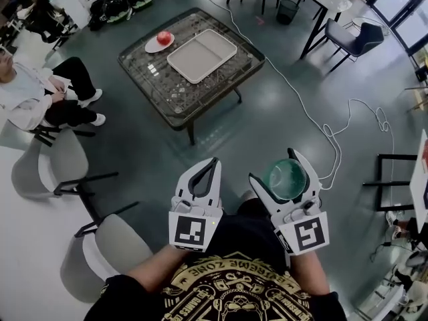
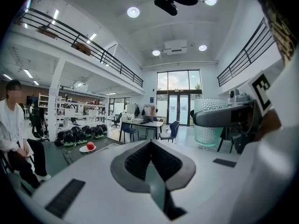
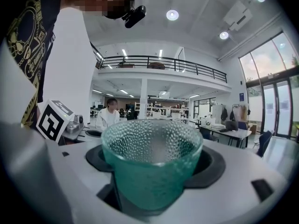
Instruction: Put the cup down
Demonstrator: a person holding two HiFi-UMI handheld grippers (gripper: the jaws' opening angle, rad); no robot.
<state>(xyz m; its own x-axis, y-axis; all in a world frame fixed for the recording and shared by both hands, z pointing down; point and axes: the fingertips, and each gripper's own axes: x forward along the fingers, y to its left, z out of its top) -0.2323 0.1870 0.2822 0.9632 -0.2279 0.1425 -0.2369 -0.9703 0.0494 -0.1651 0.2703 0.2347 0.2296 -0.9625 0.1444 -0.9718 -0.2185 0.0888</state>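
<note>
A green dimpled glass cup [image 1: 287, 178] sits upright between the jaws of my right gripper [image 1: 286, 179], held in front of my body well short of the table. In the right gripper view the cup [image 3: 152, 164] fills the middle, with the pads closed against its sides. My left gripper [image 1: 204, 177] is beside it on the left, its jaws shut with nothing between them. The left gripper view shows its closed fingertips [image 2: 152, 164] and the cup [image 2: 210, 122] off to the right.
A low glass-topped table [image 1: 160, 89] stands ahead with a white tray [image 1: 202, 55] and a plate with a red apple [image 1: 164, 37]. A seated person [image 1: 40, 92] is at the left. Chairs [image 1: 63, 162] stand at the left, and a white cable [image 1: 334, 132] lies on the floor at the right.
</note>
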